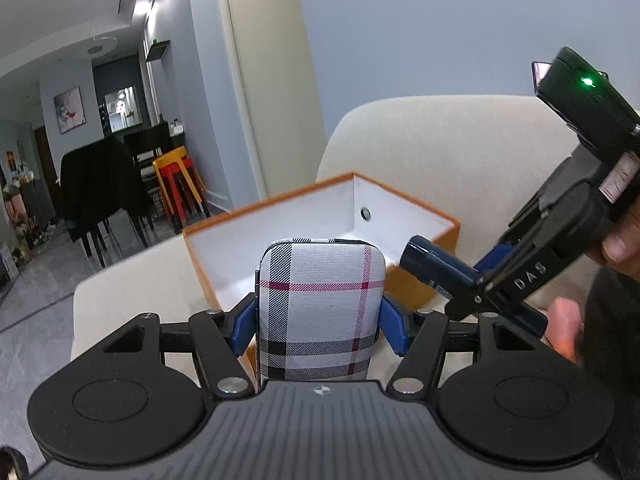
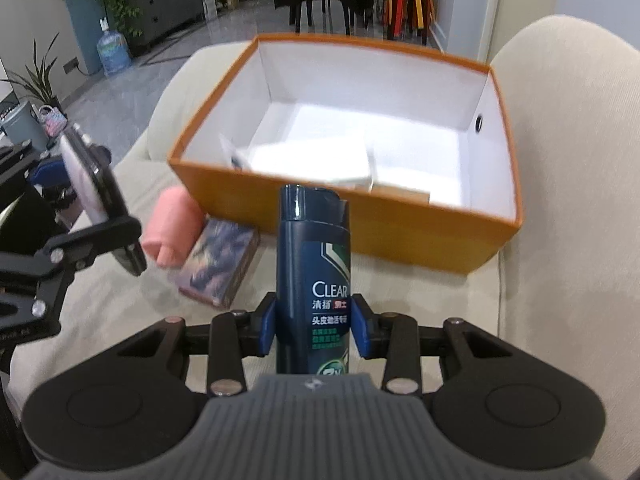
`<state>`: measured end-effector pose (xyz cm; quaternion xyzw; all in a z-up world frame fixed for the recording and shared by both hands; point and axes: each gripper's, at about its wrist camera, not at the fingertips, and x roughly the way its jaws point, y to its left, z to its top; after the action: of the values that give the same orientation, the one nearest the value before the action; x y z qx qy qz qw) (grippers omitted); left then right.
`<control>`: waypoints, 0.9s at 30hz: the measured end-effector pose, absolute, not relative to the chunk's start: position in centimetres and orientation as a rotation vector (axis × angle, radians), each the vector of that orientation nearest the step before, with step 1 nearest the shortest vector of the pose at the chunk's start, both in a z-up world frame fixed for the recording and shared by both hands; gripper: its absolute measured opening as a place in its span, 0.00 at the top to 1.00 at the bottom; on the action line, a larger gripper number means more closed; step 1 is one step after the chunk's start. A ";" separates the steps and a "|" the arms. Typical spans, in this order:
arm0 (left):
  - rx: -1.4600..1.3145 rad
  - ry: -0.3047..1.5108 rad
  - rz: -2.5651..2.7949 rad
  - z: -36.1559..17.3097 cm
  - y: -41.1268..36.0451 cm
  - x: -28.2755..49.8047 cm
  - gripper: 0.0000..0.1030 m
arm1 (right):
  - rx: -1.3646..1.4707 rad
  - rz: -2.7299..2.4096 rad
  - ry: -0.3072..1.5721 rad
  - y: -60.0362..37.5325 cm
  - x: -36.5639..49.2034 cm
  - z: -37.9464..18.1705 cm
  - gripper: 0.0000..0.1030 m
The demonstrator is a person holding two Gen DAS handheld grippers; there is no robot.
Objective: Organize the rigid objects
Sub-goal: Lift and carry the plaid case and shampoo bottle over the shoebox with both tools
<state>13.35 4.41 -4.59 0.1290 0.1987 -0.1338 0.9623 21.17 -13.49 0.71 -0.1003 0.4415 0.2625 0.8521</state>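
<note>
On a cream sofa (image 2: 560, 240), an open orange box (image 2: 360, 232) with a white lining sits with white packets lying inside it, while a pink roll (image 2: 174, 226) and a small printed box (image 2: 218, 264) lie on the cushion just in front of its near wall. The left gripper (image 1: 318, 320) holds a plaid case (image 1: 320, 304) upright, its blue fingers (image 1: 244, 326) clamped on both sides, before the orange box. The right gripper (image 2: 314, 330) has its fingers (image 2: 266, 330) clenched on a dark blue shampoo bottle (image 2: 314, 272), cap pointing toward the orange box.
</note>
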 end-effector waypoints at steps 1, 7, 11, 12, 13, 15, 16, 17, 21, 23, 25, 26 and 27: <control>0.269 0.400 -0.271 -4.2 4.3 13.9 0.30 | -0.210 0.552 0.920 -13.6 21.4 1.1 0.63; 0.355 0.370 -0.272 -2.3 3.8 17.8 0.30 | -0.194 0.542 0.869 -14.0 23.2 3.3 0.63; 0.415 0.355 -0.271 -1.2 3.4 20.8 0.30 | -0.185 0.531 0.833 -14.1 25.0 4.9 0.63; 0.433 0.349 -0.273 -0.9 3.1 21.6 0.30 | -0.185 0.528 0.824 -14.1 25.5 5.2 0.63; 0.451 0.342 -0.276 -0.7 2.9 22.4 0.30 | -0.184 0.525 0.815 -14.0 26.0 5.6 0.63; 0.485 0.339 -0.283 -0.7 2.3 23.8 0.30 | -0.180 0.519 0.802 -14.0 27.0 6.2 0.63; 0.502 0.338 -0.285 -0.9 2.0 24.4 0.30 | -0.178 0.517 0.797 -13.9 27.6 6.4 0.63; 0.521 0.341 -0.287 -1.0 1.7 25.2 0.30 | -0.174 0.514 0.792 -13.8 28.3 6.7 0.63; 0.558 0.371 -0.296 -2.1 1.2 28.1 0.30 | -0.166 0.501 0.778 -13.3 30.7 7.2 0.63; 0.581 0.395 -0.300 -3.0 1.0 29.4 0.30 | -0.168 0.502 0.779 -13.0 31.9 7.1 0.63; 0.609 0.416 -0.302 -3.8 0.9 30.4 0.30 | -0.170 0.515 0.786 -12.7 32.8 6.9 0.63; 0.619 0.430 -0.302 -4.3 0.9 30.9 0.30 | -0.172 0.517 0.793 -12.5 33.4 6.7 0.63; 0.624 0.445 -0.305 -4.7 1.0 31.3 0.30 | -0.177 0.516 0.796 -12.3 33.8 6.5 0.63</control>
<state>31.34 0.95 -4.73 0.3030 0.2161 -0.1480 0.9163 33.79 -12.34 6.51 -0.0852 0.3825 0.2480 0.8859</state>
